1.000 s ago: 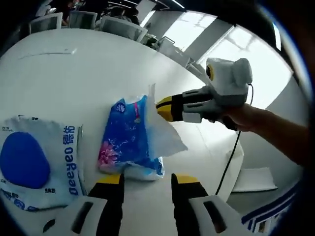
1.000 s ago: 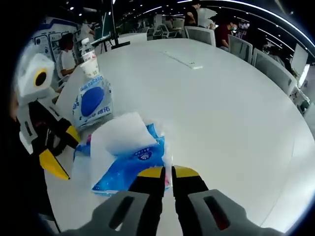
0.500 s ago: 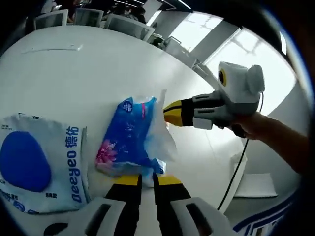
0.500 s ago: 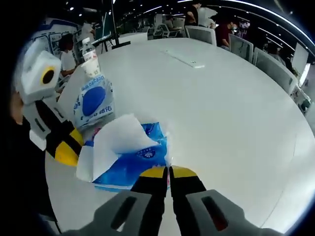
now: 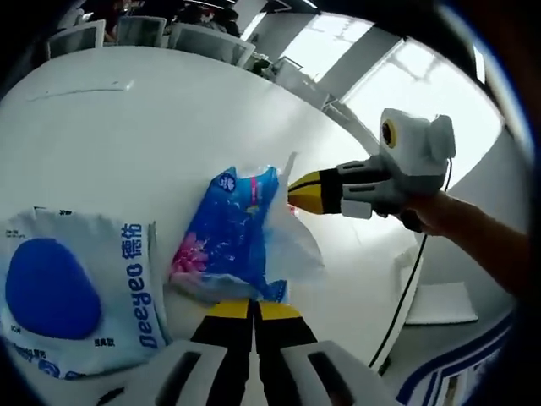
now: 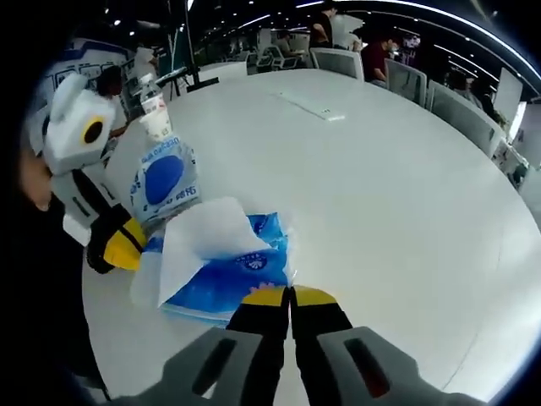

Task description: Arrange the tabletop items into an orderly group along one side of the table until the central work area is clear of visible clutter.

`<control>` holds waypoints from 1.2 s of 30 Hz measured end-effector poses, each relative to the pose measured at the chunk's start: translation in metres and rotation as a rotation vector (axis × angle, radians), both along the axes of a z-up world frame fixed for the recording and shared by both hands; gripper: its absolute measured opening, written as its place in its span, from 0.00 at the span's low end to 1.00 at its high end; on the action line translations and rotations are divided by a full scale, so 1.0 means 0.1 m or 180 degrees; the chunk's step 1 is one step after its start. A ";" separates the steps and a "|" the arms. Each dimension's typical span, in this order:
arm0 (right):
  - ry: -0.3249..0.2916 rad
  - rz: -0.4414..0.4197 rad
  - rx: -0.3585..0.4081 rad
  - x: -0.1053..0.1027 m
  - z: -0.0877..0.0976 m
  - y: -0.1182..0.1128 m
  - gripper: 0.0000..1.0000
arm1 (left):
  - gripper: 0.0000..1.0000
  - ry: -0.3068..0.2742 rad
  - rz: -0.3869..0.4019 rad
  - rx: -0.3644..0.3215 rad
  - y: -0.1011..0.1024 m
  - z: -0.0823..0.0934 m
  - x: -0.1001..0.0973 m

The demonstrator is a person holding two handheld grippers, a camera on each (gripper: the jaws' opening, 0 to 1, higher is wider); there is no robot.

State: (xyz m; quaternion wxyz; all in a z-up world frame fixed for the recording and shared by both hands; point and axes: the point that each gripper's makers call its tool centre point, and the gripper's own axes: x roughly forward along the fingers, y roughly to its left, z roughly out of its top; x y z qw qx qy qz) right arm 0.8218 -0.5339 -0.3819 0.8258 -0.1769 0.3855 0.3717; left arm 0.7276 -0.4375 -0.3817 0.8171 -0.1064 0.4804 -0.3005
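Observation:
A blue tissue pack (image 5: 226,233) lies on the white round table (image 5: 127,144) with a white tissue (image 5: 294,247) loose over its side. My left gripper (image 5: 254,309) is shut on the pack's near end. From the right, the right gripper (image 5: 297,191) comes in with its yellow tips shut on the pack's far edge. In the right gripper view the same pack (image 6: 226,279) lies under the tissue (image 6: 203,241), my right gripper (image 6: 290,296) pinches its thin edge, and the left gripper (image 6: 127,245) holds the opposite end. A white and blue Deeyeo pack (image 5: 72,296) lies beside it.
The Deeyeo pack (image 6: 165,179) lies near the table's edge, with a paper cup (image 6: 157,123) and a bottle (image 6: 150,85) behind it. A thin white strip (image 6: 314,109) lies far across the table. Chairs (image 6: 338,61) and seated people ring the table. A cable (image 5: 397,296) hangs from the right gripper.
My left gripper's jaws, open a second ago, have closed on the tissue pack's near end. The right gripper stays shut on the pack's other edge. The pack has shifted slightly.

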 end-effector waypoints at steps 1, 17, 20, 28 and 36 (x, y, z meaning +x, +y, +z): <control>-0.0042 -0.0030 0.0027 0.00 0.03 0.00 0.00 | 0.00 -0.0026 -0.0014 -0.0007 0.01 0.02 0.00; -0.0476 -0.0784 0.0062 -0.46 0.36 -0.05 0.00 | 0.00 -0.0275 -0.0446 -0.0043 0.29 0.16 0.15; -0.0469 -0.0910 0.0066 -0.56 0.34 -0.05 0.00 | 0.00 -0.0231 -0.0469 -0.0009 0.34 0.11 0.18; -0.0368 -0.1404 0.0161 -0.81 0.20 -0.12 0.00 | 0.00 -0.0160 -0.0612 0.0105 0.33 0.02 0.18; -0.0267 -0.1752 0.0366 -0.96 0.03 -0.16 0.00 | 0.00 -0.0115 -0.0650 0.0174 0.32 -0.04 0.20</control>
